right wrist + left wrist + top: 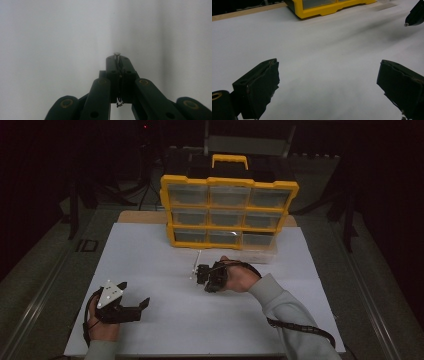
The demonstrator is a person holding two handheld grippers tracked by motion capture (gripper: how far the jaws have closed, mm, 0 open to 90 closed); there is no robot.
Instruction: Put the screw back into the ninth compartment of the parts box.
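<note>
High view: the right gripper is seen just in front of the yellow organizer, whose bottom-right drawer is pulled out, lying rightward of the tool; the left gripper is well apart.

Left gripper view: jaws are spread wide, nothing held.

Right gripper view: jaws are closed on a small silvery screw, its long axis along them, head at the tips.

Screw shank hidden betw. right tool jaws; tip only
</note>
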